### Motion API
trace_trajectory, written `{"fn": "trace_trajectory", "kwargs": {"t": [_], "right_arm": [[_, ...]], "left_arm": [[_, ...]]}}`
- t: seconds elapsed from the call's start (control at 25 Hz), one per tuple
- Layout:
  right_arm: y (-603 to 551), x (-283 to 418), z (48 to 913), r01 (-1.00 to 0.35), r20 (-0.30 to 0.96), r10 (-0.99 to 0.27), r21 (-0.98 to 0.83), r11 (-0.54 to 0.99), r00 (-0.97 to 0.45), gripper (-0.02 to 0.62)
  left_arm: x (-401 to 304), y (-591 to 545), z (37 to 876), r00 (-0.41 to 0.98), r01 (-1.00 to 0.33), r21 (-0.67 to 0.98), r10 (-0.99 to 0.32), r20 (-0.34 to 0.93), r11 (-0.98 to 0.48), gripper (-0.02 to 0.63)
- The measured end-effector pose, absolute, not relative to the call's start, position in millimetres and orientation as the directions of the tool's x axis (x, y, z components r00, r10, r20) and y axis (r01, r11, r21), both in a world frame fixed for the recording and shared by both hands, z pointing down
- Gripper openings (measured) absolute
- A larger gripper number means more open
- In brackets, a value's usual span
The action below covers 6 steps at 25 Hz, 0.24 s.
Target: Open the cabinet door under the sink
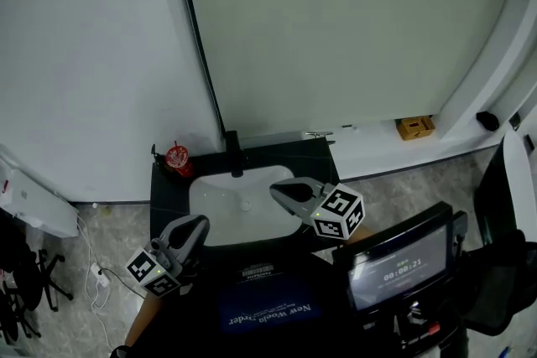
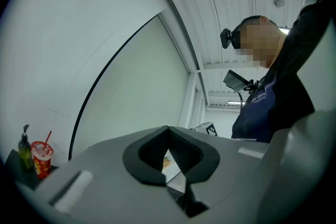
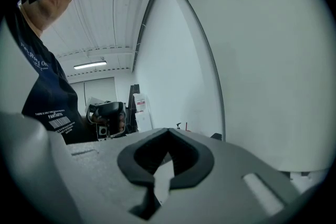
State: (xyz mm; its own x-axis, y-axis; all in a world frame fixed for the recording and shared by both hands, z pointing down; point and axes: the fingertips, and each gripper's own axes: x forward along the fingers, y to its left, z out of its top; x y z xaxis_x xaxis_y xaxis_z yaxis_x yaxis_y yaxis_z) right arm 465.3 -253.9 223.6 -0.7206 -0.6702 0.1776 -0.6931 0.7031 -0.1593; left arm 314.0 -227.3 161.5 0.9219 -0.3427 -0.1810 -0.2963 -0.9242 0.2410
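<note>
White walls fill most of the head view and close in at twelve o'clock behind a small dark worktop [image 1: 164, 195] with a white sink [image 1: 220, 205] set into it. Nothing of the task looks done yet. The cabinet door would lie below the worktop's front edge, at six o'clock from the basin, but no view shows it because the person's dark torso covers that side.

A screen [image 1: 401, 264] at four o'clock crowds the right flank; the floor at eight o'clock is freer, apart from cables [image 1: 92, 260].

The right tool [image 1: 281, 190] hangs over the basin's four o'clock rim, jaws pressed together on nothing. The left tool [image 1: 197, 224], at seven o'clock, is likewise closed and empty.

Both must drop below the front edge to find the door. The faucet [image 1: 235, 153] and red cup [image 1: 177, 157] at the back stand clear.
</note>
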Motion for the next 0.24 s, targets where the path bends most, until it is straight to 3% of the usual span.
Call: {"fn": "trace_trajectory", "kwargs": {"t": [0.24], "right_arm": [[-247.8, 466.5, 231.9, -0.702, 0.177, -0.68, -0.146, 0.697, -0.712, 0.0]], "left_arm": [[313.5, -220.4, 159.6, 0.91, -0.275, 0.264, -0.339, -0.238, -0.924, 0.0]]}}
